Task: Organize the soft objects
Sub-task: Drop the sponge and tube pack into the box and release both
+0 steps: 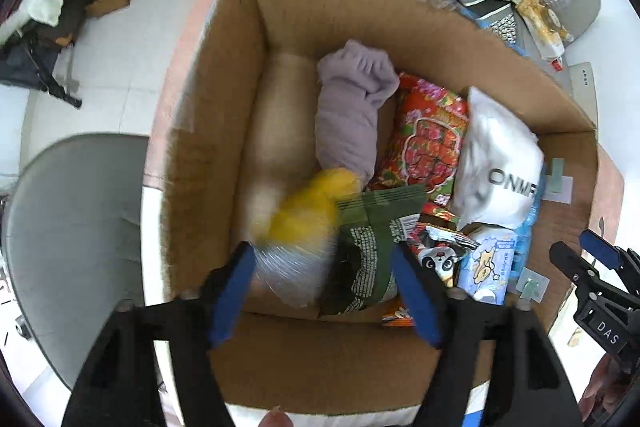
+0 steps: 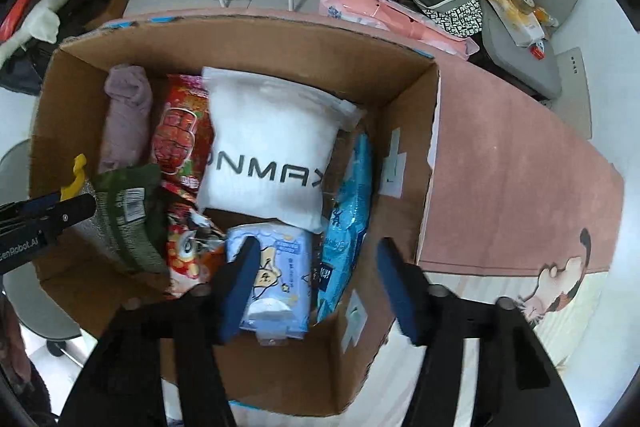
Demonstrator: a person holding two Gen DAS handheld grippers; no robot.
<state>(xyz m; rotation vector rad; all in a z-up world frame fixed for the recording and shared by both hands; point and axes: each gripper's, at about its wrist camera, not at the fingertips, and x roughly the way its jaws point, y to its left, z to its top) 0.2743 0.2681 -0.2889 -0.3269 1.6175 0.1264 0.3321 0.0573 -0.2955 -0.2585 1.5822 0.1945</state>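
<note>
Left gripper (image 1: 322,291) hangs over the near end of the cardboard box (image 1: 224,107), fingers spread wide, nothing pinched between them; just beyond the tips sits a blurred yellow-and-clear bag (image 1: 304,227), and I can't tell if it is resting or dropping. Right gripper (image 2: 316,287) hovers over the other near corner, jaws also apart and empty, above the pale blue tissue pack (image 2: 280,287). Deeper in: a green packet (image 1: 368,251), a red floral packet (image 1: 432,139), the white pillow (image 2: 272,155), a bright blue pack (image 2: 352,203) wedged against the wall, and the rolled lilac cloth (image 1: 352,111) at the far end. My read: packing is well along, box mostly filled, one bare strip of floor on the left. Beyond the box, the pink mat (image 2: 512,163) looks bare of loose items, though what lies under the top layer is hidden.
</note>
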